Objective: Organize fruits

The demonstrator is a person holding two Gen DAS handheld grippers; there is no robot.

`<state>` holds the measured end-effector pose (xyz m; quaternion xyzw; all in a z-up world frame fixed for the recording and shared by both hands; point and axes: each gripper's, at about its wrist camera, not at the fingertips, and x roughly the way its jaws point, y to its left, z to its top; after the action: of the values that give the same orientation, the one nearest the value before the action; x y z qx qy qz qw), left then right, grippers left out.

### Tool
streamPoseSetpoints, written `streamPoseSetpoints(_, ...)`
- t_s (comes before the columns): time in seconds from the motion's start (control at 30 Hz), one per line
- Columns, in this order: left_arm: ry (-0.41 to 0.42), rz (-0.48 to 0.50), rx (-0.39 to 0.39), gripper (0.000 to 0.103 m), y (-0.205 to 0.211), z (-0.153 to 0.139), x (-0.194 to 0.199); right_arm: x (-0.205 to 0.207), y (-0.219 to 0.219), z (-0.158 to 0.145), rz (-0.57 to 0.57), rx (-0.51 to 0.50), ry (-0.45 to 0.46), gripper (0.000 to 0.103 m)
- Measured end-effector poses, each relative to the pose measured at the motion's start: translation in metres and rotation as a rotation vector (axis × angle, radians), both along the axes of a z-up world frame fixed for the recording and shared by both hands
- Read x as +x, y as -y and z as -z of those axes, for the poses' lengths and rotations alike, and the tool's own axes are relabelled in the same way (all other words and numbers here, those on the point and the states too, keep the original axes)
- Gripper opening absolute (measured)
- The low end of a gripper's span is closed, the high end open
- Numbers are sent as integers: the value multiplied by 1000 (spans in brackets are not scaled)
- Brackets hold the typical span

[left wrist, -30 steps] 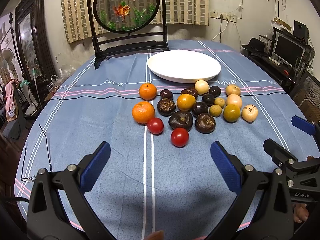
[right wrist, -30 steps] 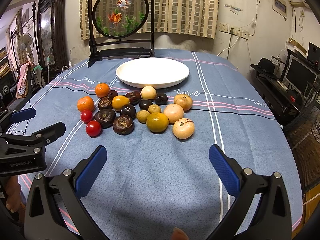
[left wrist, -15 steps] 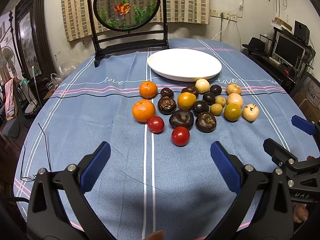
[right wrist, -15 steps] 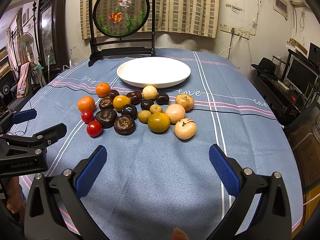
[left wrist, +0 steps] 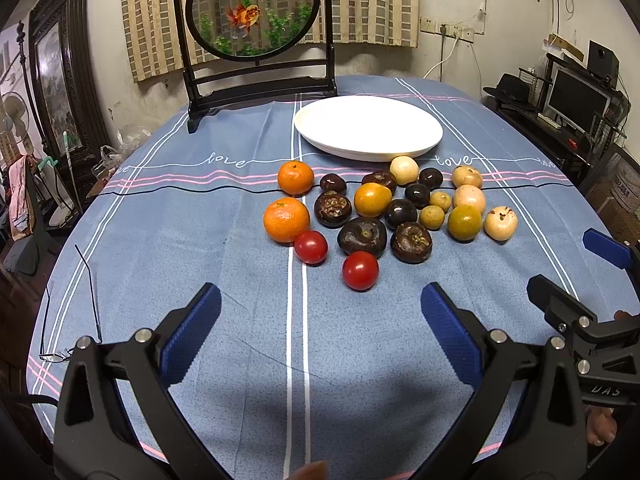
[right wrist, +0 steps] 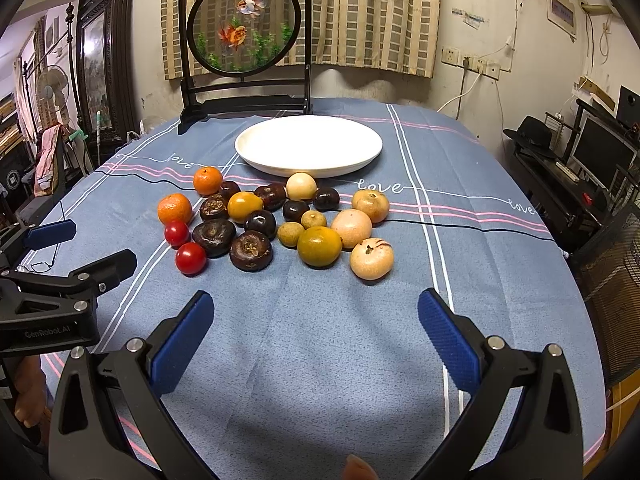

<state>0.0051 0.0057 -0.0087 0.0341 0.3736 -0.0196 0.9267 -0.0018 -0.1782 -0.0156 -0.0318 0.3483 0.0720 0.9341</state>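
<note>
Room: plaster walls are showing stains, and a checked curtain [left wrist: 372, 0] is hanging behind the table; a dark carved cabinet [left wrist: 60, 60] is standing at the left, a monitor [left wrist: 576, 98] and a black hat [left wrist: 512, 84] are sitting on a desk at the right.
Table: a rounded table is wearing a blue woven tablecloth [left wrist: 200, 240] with white and pink stripes and "love" stitched in script.
Screen: a round panel painted with goldfish [left wrist: 254, 8] is standing upright in a black frame at the far edge.
Plate: a smooth white plate [left wrist: 368, 126], wide and shallow, is lying beyond the fruit, just beside the nearest pieces.
Fruit cluster: the fruits are lying bunched on the cloth in front of the plate, many touching.
Oranges: two glossy dimpled oranges [left wrist: 286, 219] are sitting at the cluster's left.
Dark fruits: rough, flattened brown-black ones [left wrist: 362, 237] are filling the middle.
Pale fruits: smooth cream and tan rounds [right wrist: 371, 258] are lining the right side, by a yellow-green one [right wrist: 319, 246].
Tomatoes: two shiny red tomatoes [left wrist: 360, 270] are lying nearest the grippers.
Left gripper [left wrist: 320, 320]: hovering over bare cloth, its ribbed blue pads [left wrist: 192, 328] spread wide, gripping nothing.
Right gripper [right wrist: 316, 324]: likewise spread wide above the cloth, short of the fruit.
Eyeglasses: thin wire glasses [left wrist: 68, 312] are lying at the table's left edge.
</note>
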Motion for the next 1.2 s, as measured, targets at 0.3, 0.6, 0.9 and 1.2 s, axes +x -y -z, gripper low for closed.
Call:
streamPoseSetpoints(0.3,-6,0,-3,101,0,1,0,1,0,0,-1,5,-4,102)
streamPoseSetpoints(0.6,-14,0,-9,101,-2,0,2,1,-1,1,-3,8,-8,102)
streamPoseSetpoints(0.9,-23,2,-15,101,-4,1,3,2,0,3,-5,10,-9,102)
streamPoseSetpoints(1.2,-54,-1,-35,101,-19,13,11,12,0,20,-68,50,-90,102)
